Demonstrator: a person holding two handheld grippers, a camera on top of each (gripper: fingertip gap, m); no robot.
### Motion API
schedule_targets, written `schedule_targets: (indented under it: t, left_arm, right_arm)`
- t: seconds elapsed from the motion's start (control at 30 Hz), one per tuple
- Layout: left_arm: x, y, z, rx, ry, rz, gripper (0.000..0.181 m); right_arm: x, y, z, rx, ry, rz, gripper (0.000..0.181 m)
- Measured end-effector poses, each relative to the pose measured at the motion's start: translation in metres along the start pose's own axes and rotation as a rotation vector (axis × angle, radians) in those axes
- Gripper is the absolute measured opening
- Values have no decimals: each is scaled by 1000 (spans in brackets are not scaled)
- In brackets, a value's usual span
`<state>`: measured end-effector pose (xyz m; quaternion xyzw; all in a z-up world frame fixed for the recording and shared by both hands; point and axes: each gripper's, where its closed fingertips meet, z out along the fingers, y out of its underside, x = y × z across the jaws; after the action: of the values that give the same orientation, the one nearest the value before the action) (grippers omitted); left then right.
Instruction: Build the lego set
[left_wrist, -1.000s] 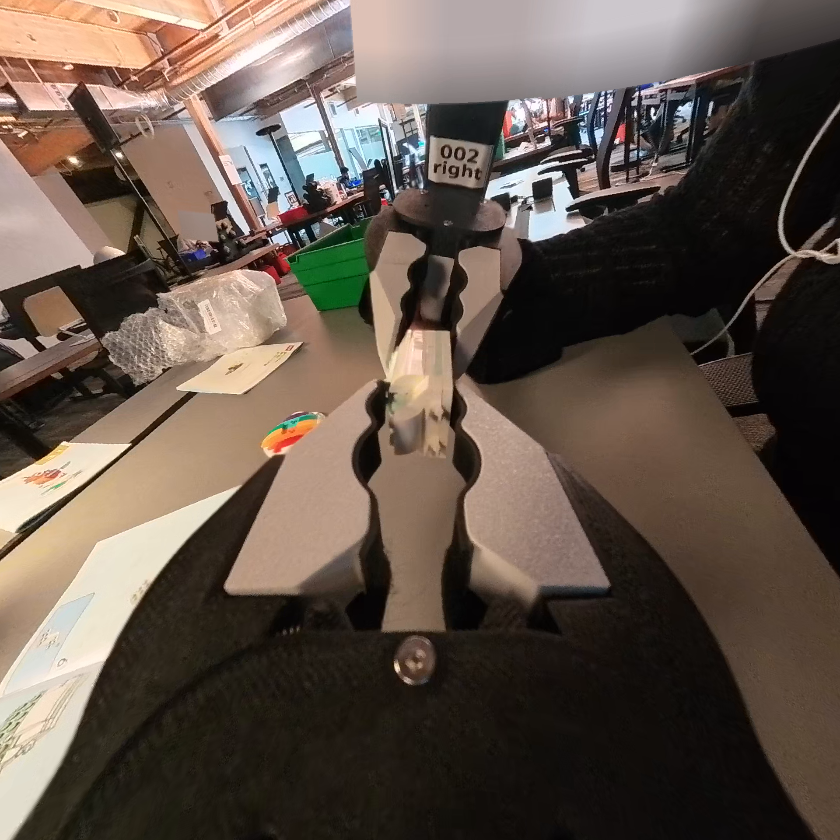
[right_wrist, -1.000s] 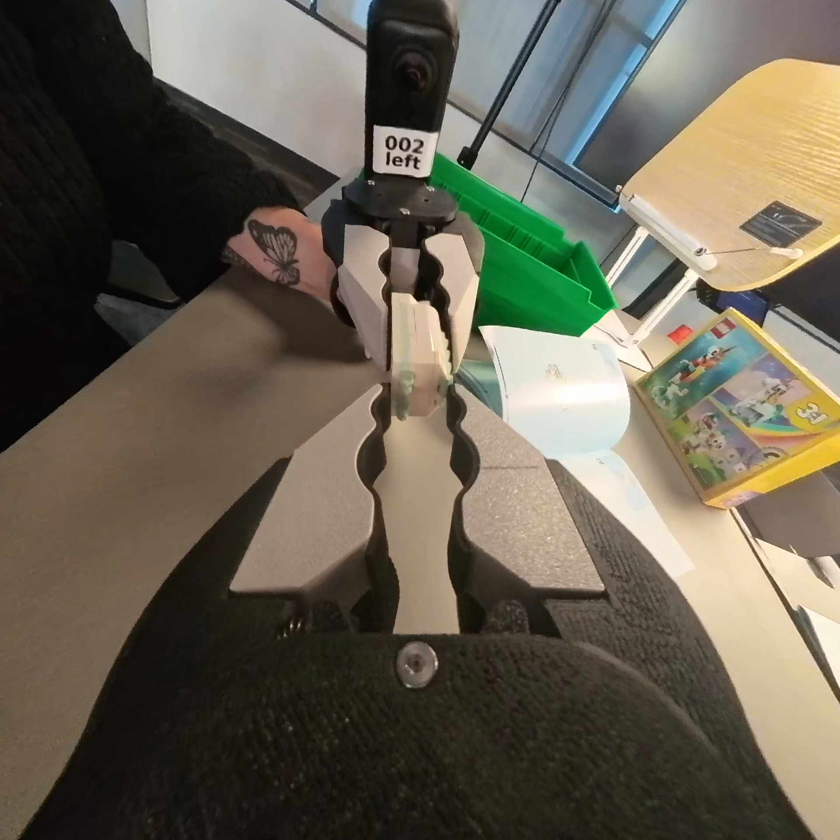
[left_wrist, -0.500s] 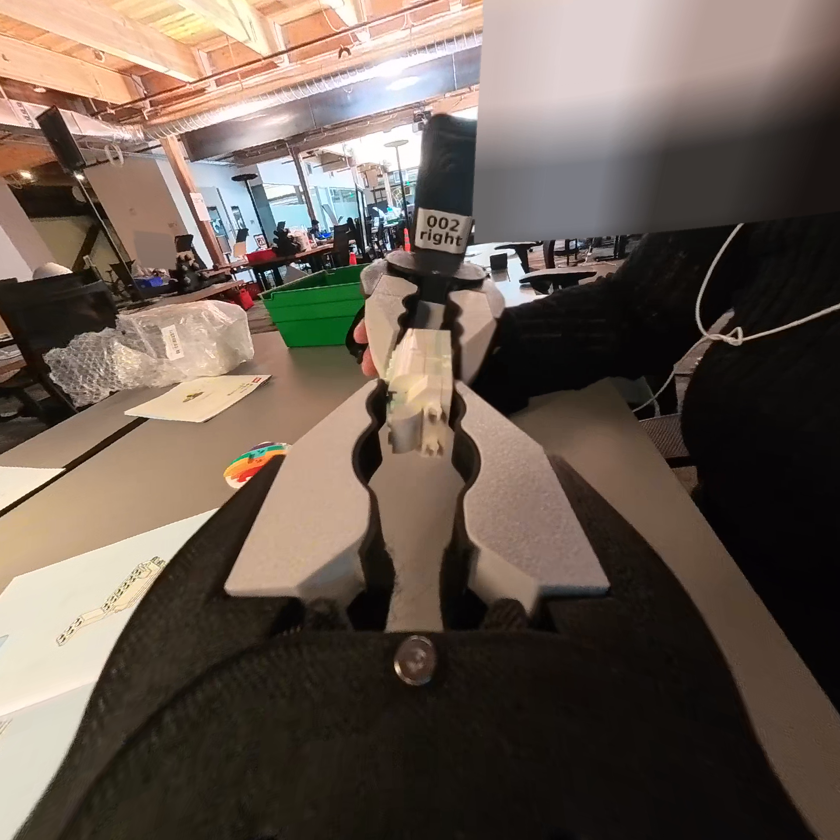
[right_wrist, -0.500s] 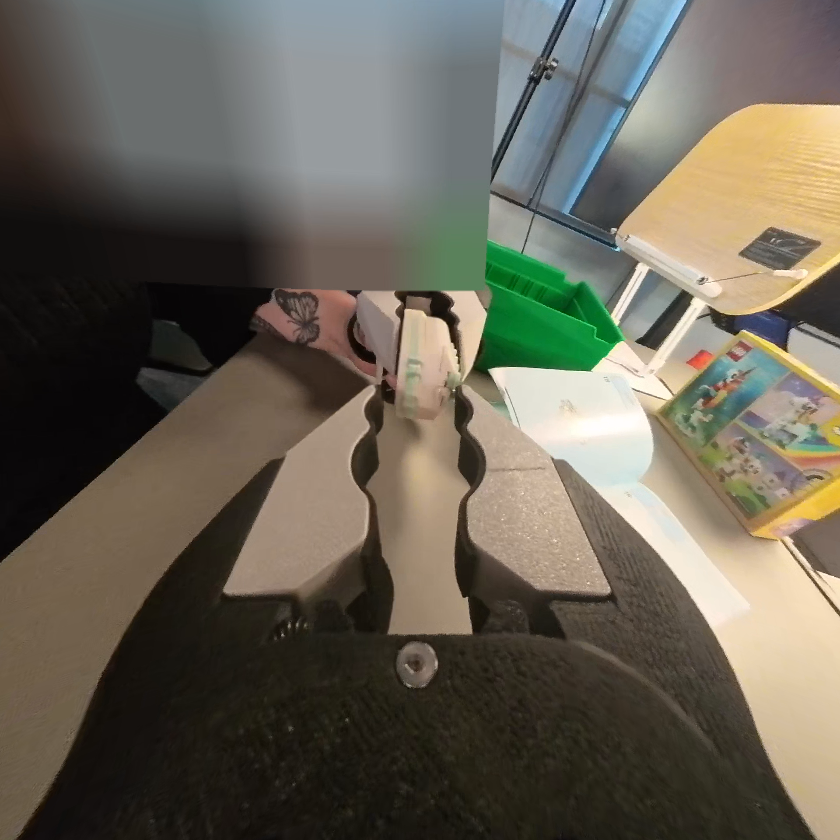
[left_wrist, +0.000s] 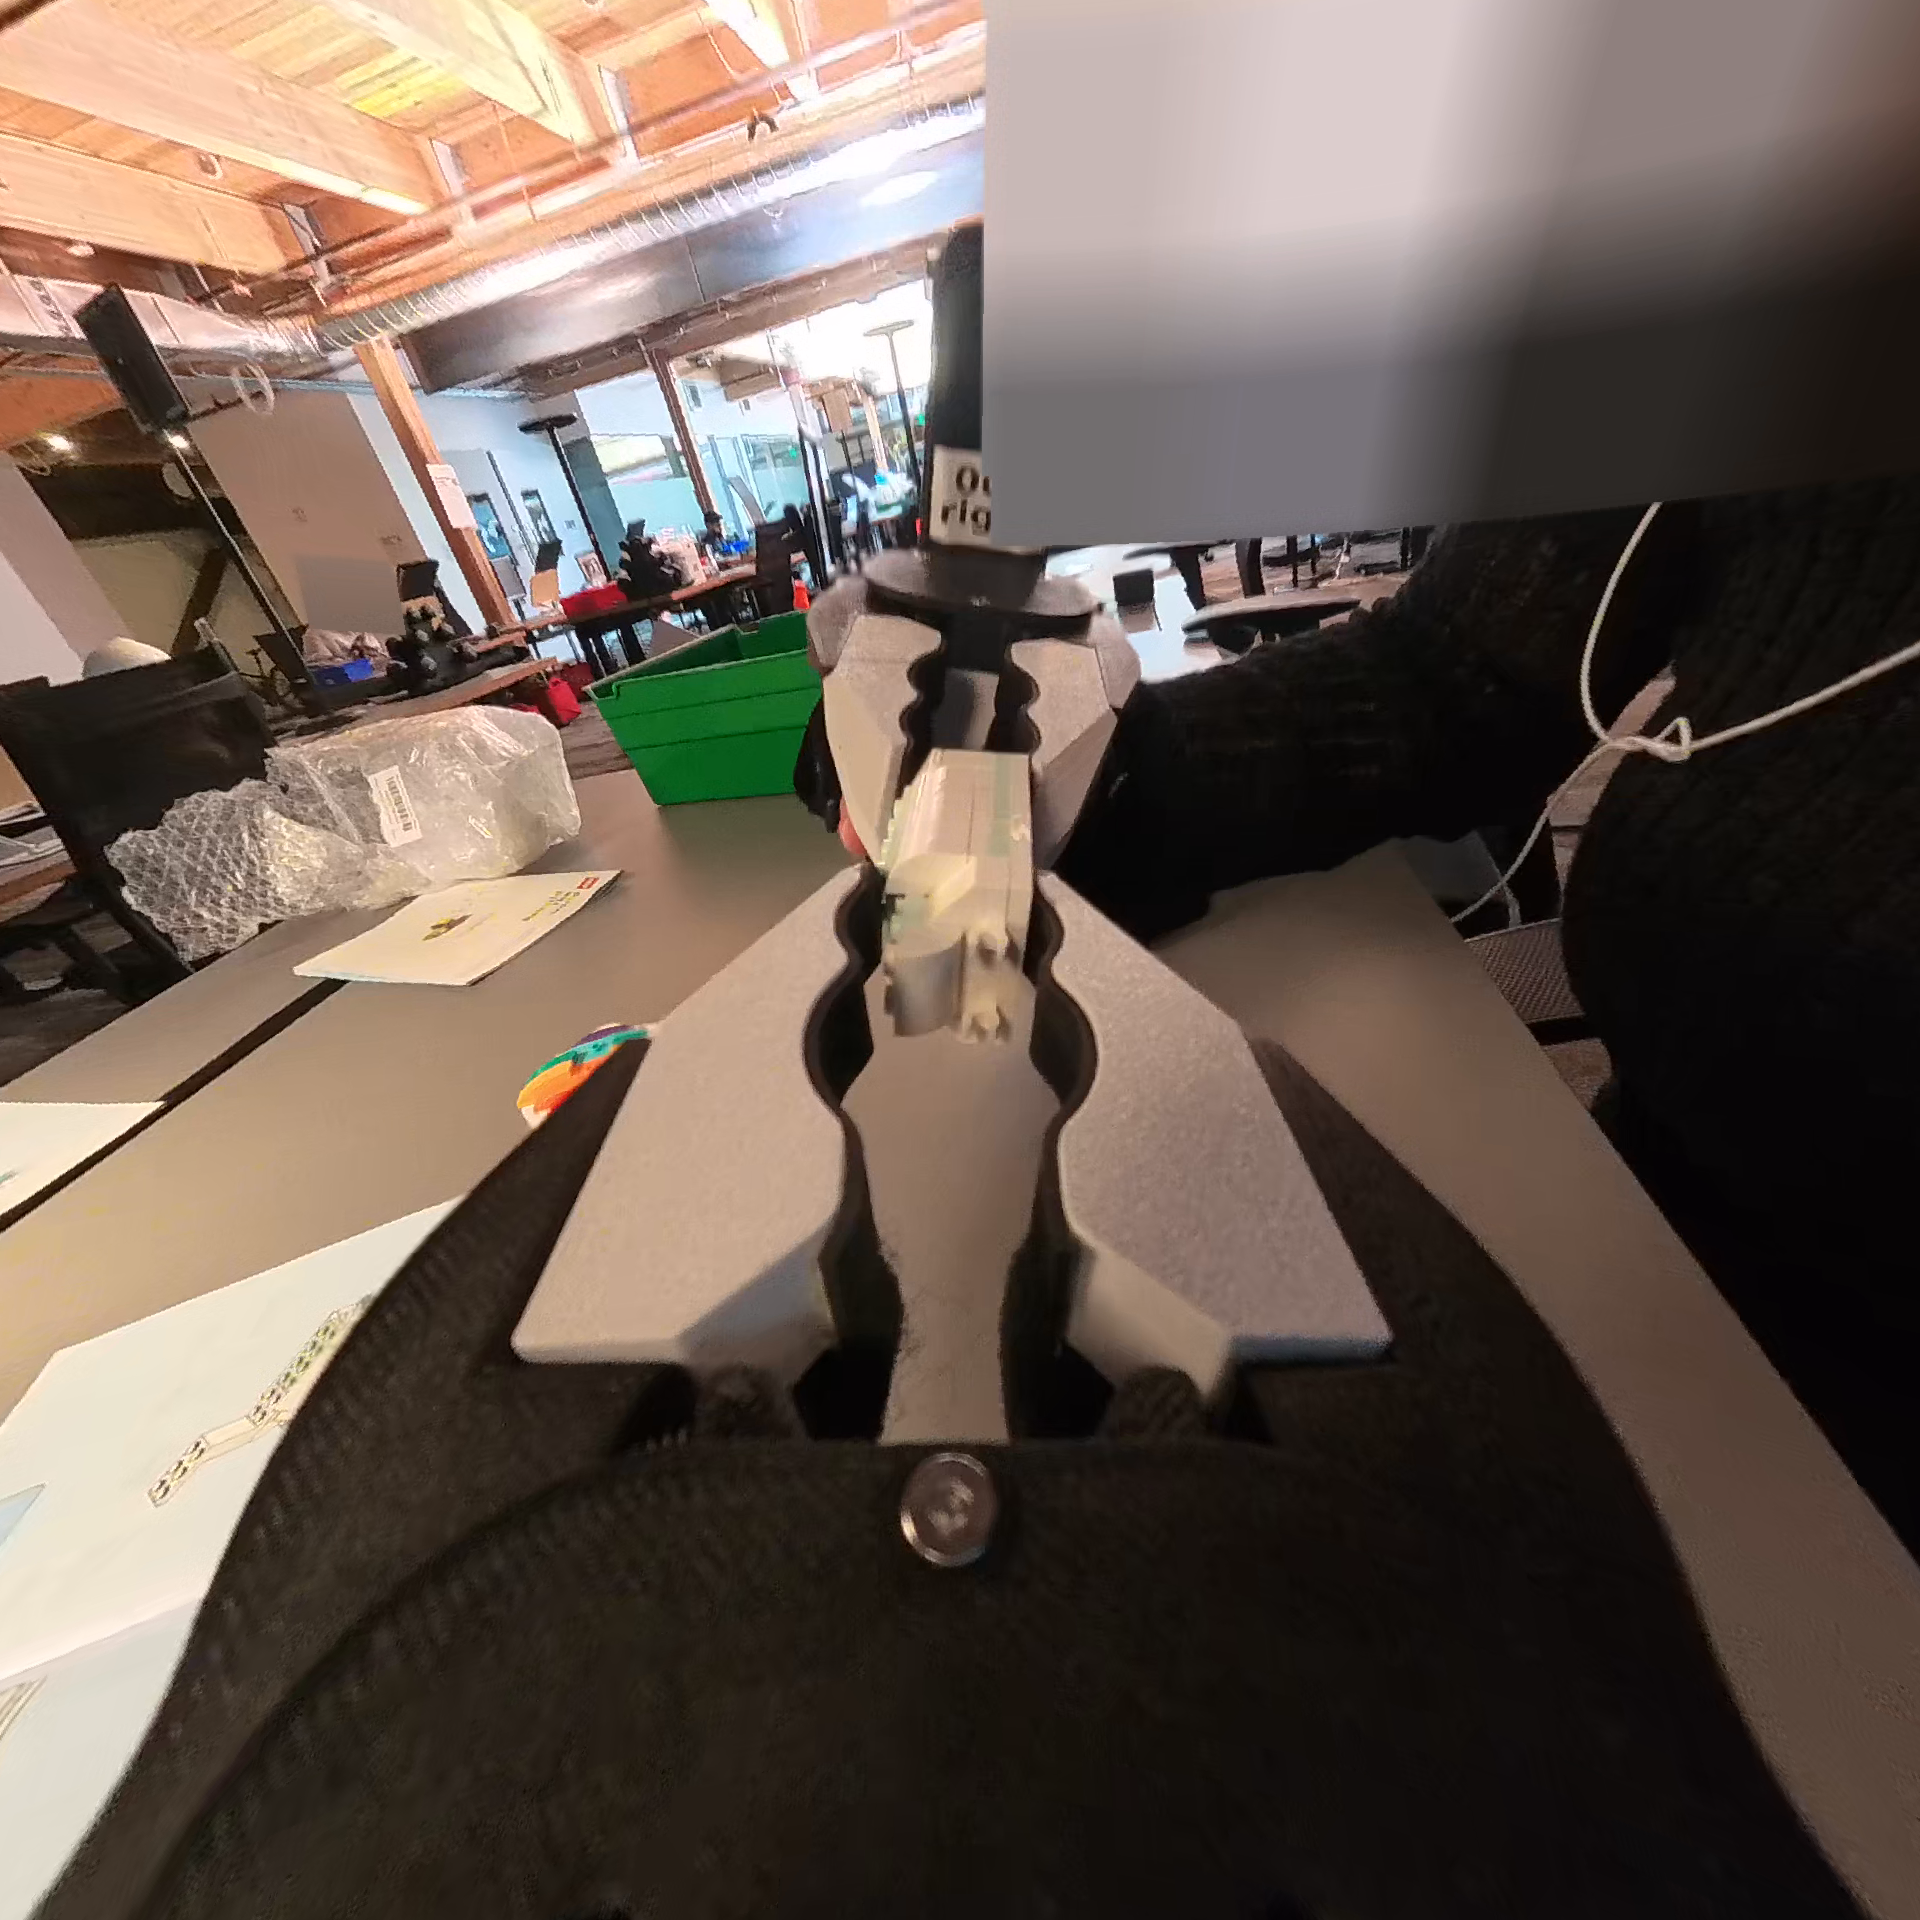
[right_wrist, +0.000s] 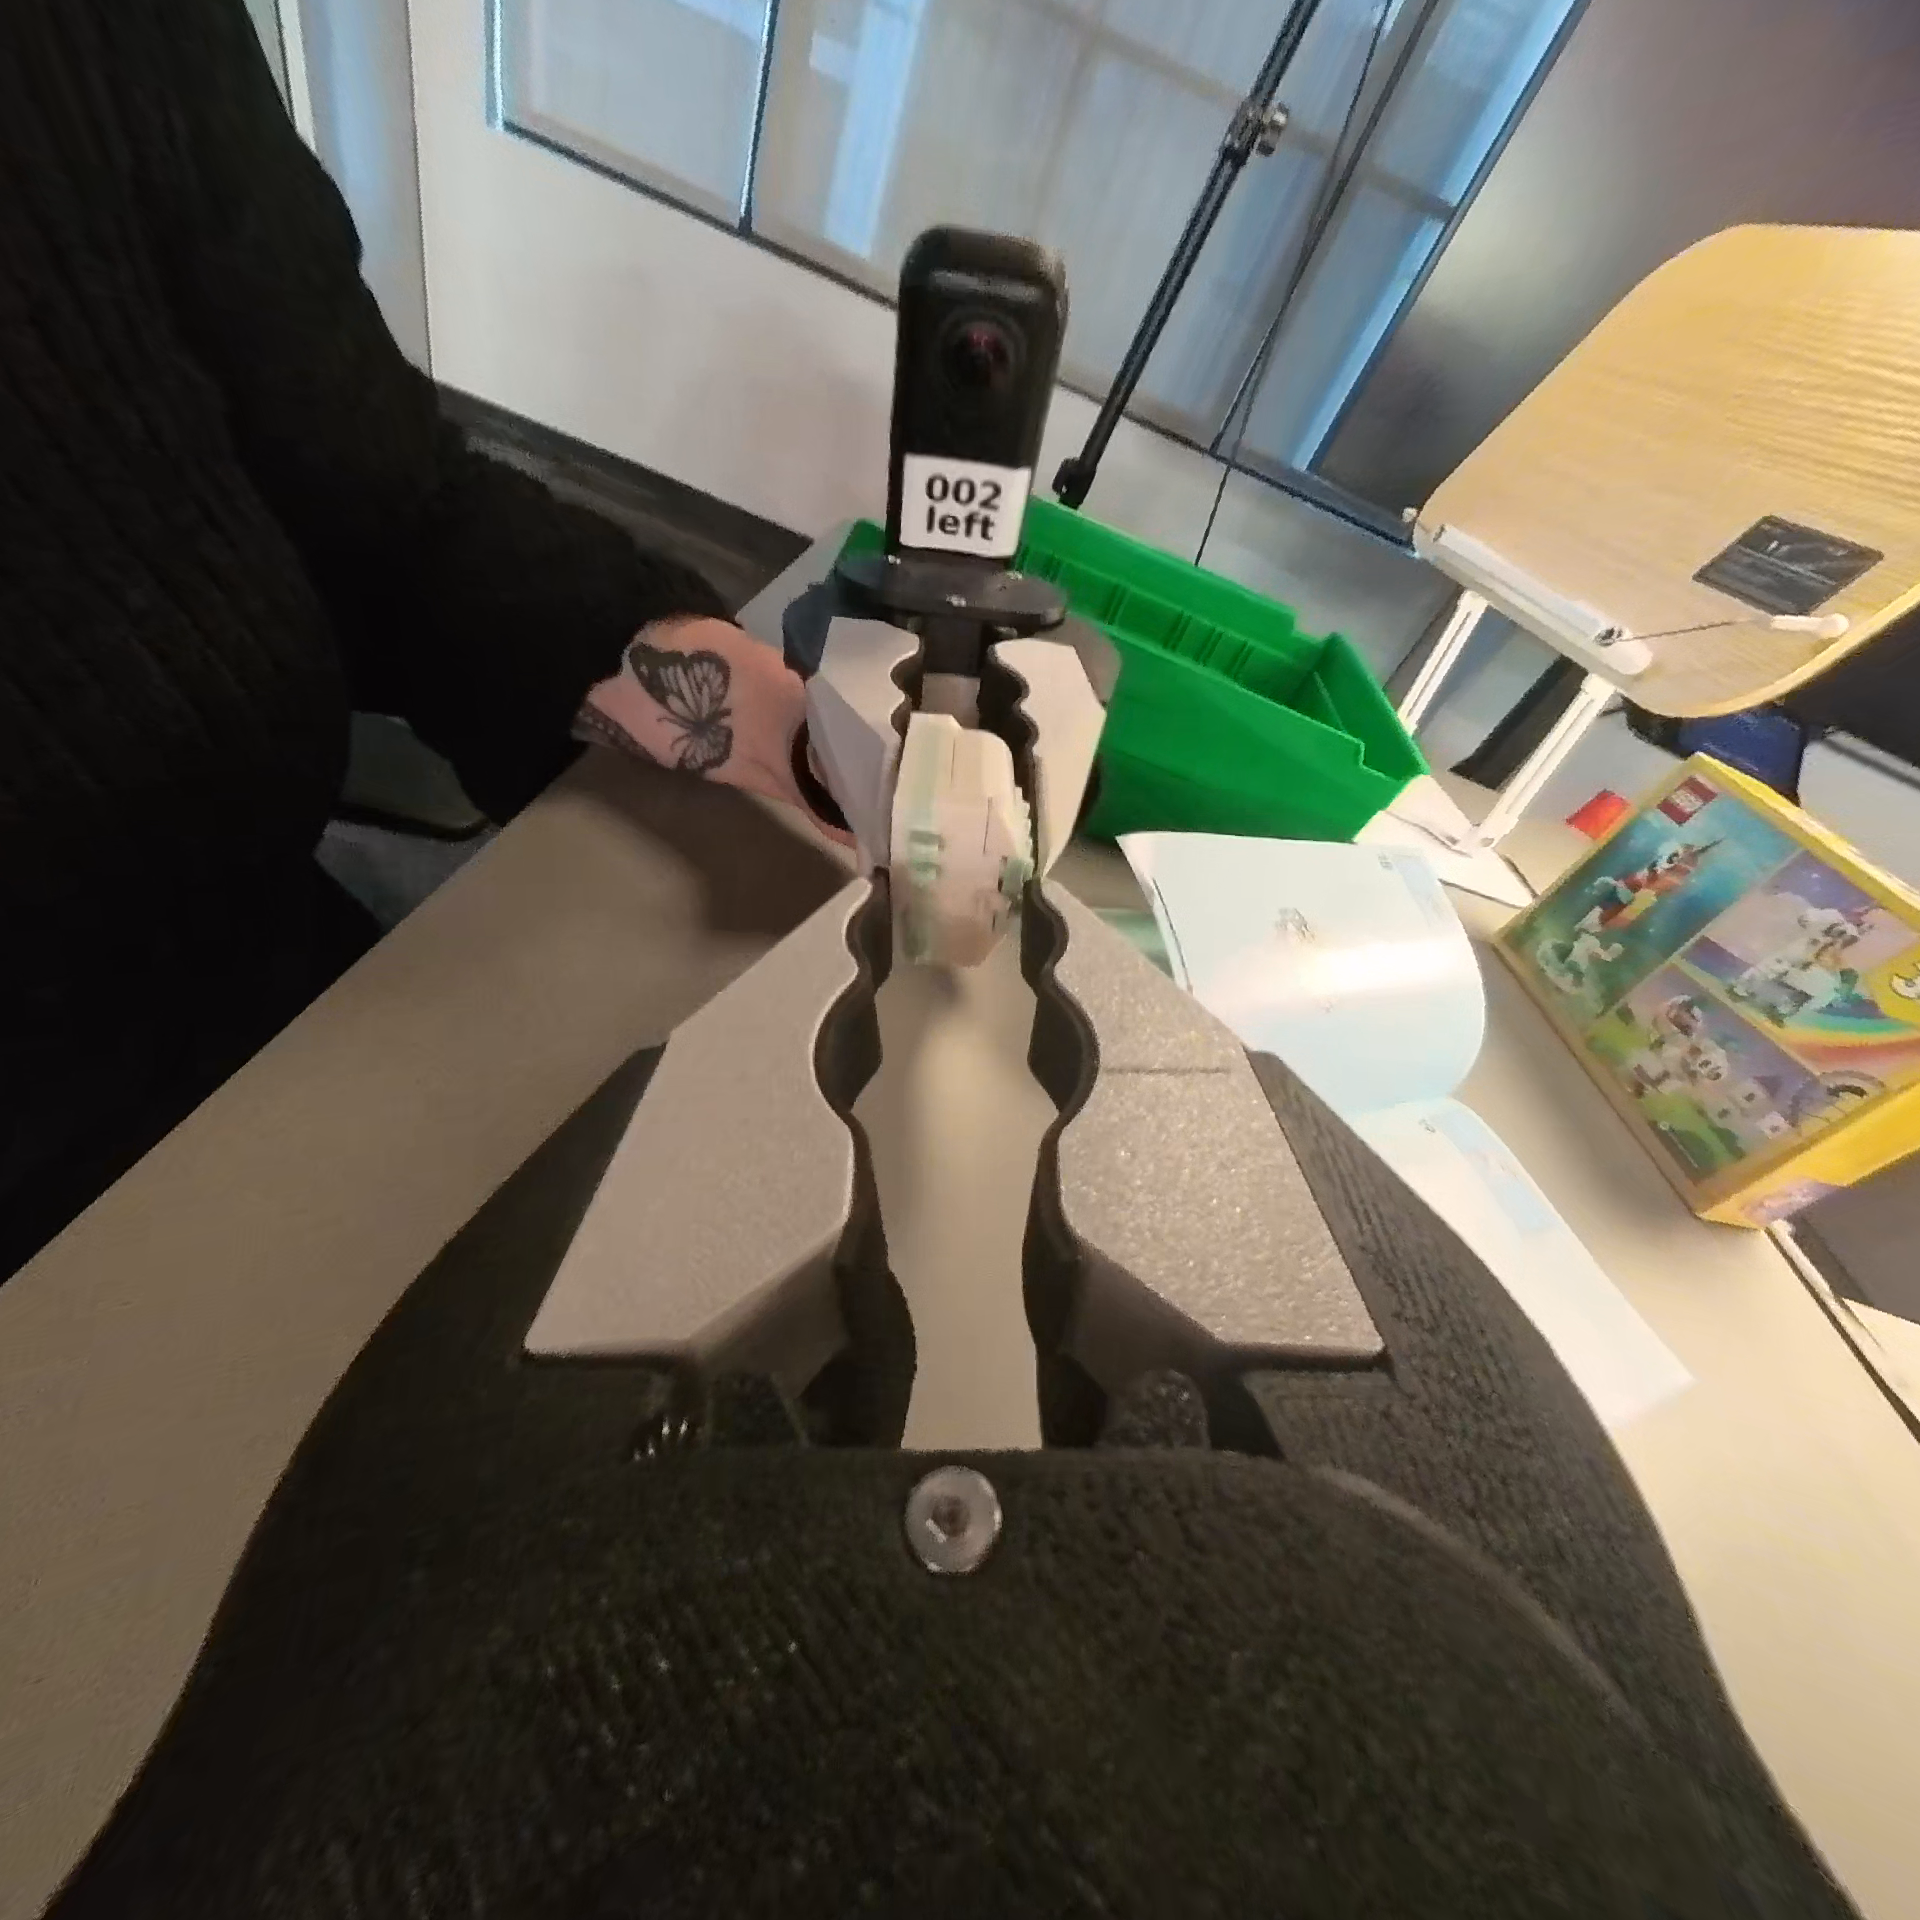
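Note:
A small white lego assembly (left_wrist: 956, 914) with pale green trim is held in the air between my two grippers, which face each other tip to tip above the grey table (left_wrist: 312, 1132). My left gripper (left_wrist: 945, 904) is shut on its near end. My right gripper (left_wrist: 951, 847), farther off in the left wrist view, is shut on its far end. In the right wrist view the assembly (right_wrist: 951, 842) sits between my right gripper (right_wrist: 948, 906) and the left gripper (right_wrist: 956, 857) opposite. How the parts join is hidden by the jaws.
A green bin (left_wrist: 717, 738) (right_wrist: 1226, 717) stands on the table behind the grippers. A bubble-wrap bag (left_wrist: 343, 821), a closed booklet (left_wrist: 468, 925) and a coloured round piece (left_wrist: 571, 1070) lie to the left. An open instruction booklet (right_wrist: 1330, 966) and the lego box (right_wrist: 1714, 987) lie on the right. My two grippers' fingertips are within a few centimetres of each other.
Both grippers have tilted and shifted together above the table with the assembly still clamped between them. The assembly has turned slightly. Neither grip has changed.

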<state>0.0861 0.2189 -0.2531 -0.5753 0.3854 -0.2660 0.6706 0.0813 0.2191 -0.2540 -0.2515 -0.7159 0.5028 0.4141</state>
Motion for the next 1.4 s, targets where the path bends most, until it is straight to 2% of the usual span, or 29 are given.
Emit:
schedule_targets:
  t: [0.2, 0.3, 0.37, 0.5, 0.67, 0.87, 1.03, 1.4]
  left_arm:
    - [-3, 10, 2, -59, -31, 37, 24]
    - [-11, 15, 1, -101, -86, 85, 25]
    - [-13, 25, 0, -167, -109, 136, 25]
    - [-7, 30, 3, -199, -80, 159, 25]
    - [-1, 27, 4, -174, -35, 123, 25]
    - [2, 29, 5, -167, -20, 91, 25]
    - [1, 32, 7, -175, -25, 75, 33]
    - [3, 29, 6, -153, -7, 79, 26]
  right_arm:
    - [2, 11, 0, -37, -12, 15, 23]
    - [8, 15, 0, -31, 51, -37, 25]
    - [7, 16, 2, -43, 65, -82, 47]
    - [1, 24, 3, -102, 33, -133, 38]
    - [-3, 23, 2, -90, 7, -133, 25]
    - [-5, 25, 1, -123, -35, -76, 24]
    - [-7, 26, 0, -134, -52, -66, 24]
    - [-6, 27, -3, -123, -64, -32, 24]
